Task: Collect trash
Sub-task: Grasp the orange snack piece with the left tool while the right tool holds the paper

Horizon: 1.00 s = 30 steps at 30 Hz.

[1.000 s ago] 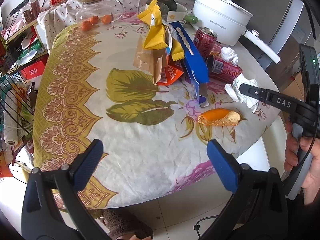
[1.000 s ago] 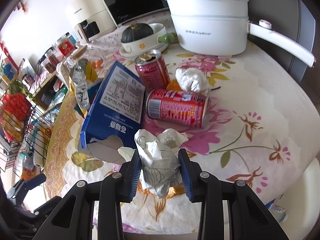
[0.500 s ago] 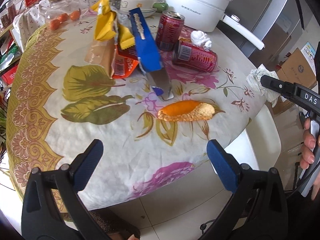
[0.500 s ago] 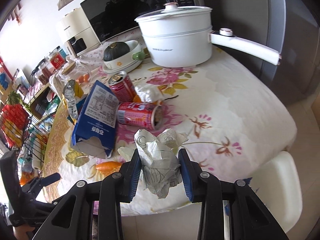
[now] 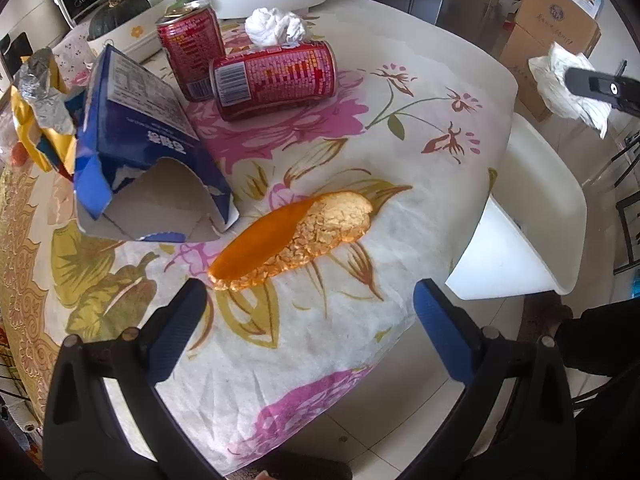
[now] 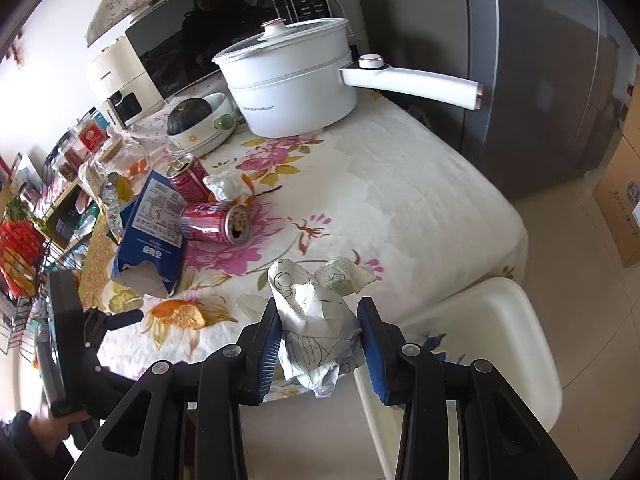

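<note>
The left gripper (image 5: 308,312) hangs over the near edge of the flower-patterned table (image 5: 460,80), its blue fingers (image 5: 178,328) spread wide with nothing between them. Just ahead of the fingertips lies an orange peel (image 5: 292,236). Its long axis runs on a slant across the gap between the fingers, the smooth orange end close to the left finger and the pale, pithy end pointing ahead and toward the right finger. Of the two grippers, the left is plainly the nearer to the peel. The right gripper (image 6: 320,344) is off to the side beyond the table edge, over a white chair (image 6: 500,320), its fingers clamped narrow on a crumpled paper wad (image 6: 316,312) with pen scribbles. Farther ahead of the left fingers sit a torn blue carton (image 5: 140,152), a red can on its side (image 5: 276,76), an upright red can (image 5: 192,48), a white tissue ball (image 5: 276,26) and crumpled yellow wrappers (image 5: 36,120). A grasp on the peel would likely call for the left fingers to drop forward and turn so that they close across its narrow width.
</note>
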Motion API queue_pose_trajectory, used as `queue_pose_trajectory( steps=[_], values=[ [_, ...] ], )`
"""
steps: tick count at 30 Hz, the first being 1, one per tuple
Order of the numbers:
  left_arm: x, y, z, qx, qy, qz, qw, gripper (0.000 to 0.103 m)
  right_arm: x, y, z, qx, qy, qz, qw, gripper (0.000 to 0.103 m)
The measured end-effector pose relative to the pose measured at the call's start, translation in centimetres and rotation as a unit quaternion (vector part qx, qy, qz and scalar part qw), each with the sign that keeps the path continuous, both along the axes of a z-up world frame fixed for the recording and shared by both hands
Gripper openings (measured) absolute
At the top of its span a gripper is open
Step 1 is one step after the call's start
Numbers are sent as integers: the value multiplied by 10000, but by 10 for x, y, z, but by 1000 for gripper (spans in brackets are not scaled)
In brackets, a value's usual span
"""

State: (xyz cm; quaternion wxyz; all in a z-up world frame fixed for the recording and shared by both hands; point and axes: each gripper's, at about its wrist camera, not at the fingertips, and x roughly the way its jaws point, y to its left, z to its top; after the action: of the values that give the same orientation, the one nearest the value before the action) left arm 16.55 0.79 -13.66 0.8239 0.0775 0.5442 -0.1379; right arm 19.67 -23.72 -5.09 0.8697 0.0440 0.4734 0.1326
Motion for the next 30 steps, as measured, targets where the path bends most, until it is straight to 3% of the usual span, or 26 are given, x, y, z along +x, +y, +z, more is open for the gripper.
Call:
queue_pose_trajectory(
  steps=[5,11,19,22,30],
  values=[
    [15,1,4,-360,86,22,9993,102,-2,-15,0,-4,60,-78,10000,39],
    [21,9,-4,-409,267,30,9988,87,-6,-22,-1,-53,84,-59,9999,39],
    [5,17,0,-171,155,-15,9997,51,-8,-30,-4,-112,126,-114,9998,39],
    [-2,15,1,-203,171,-184,9995,43,-9,-31,-5,-74,156,-128,9998,39],
    [-1,6,15,-310,19,-168,9994,46,-12,-28,-7,-65,197,-106,9997,40]
  ],
)
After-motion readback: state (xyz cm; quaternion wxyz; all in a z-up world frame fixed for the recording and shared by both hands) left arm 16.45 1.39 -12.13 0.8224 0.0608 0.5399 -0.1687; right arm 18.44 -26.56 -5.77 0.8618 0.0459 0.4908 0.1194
